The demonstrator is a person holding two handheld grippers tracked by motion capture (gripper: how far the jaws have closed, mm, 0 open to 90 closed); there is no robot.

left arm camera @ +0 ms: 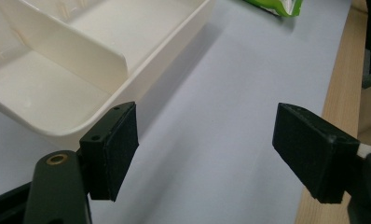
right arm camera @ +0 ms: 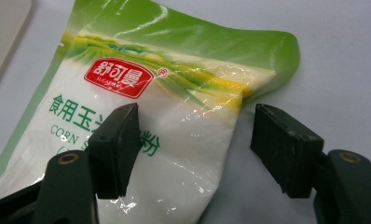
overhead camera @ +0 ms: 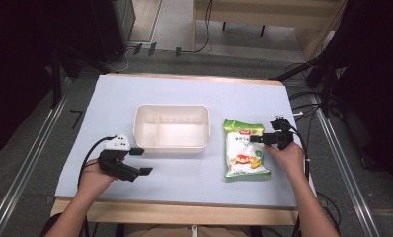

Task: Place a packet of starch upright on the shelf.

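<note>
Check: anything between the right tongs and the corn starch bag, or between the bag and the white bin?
Nothing visible. The right tongs stand open over the edge of the corn starch bag. Only bare blue mat lies between bag and white bin.

The right gripper point(right arm camera: 193, 149) stands open astride the edge of the corn starch bag point(right arm camera: 174, 116).

A rectangular cream plastic container point(overhead camera: 171, 127) with a thin divider wall is sitting on the pale blue table mat point(overhead camera: 135, 94), empty inside. The mat is covering a light wooden tabletop point(overhead camera: 175, 213). Black cables point(overhead camera: 310, 106) are trailing beside the table's far right corner.
</note>
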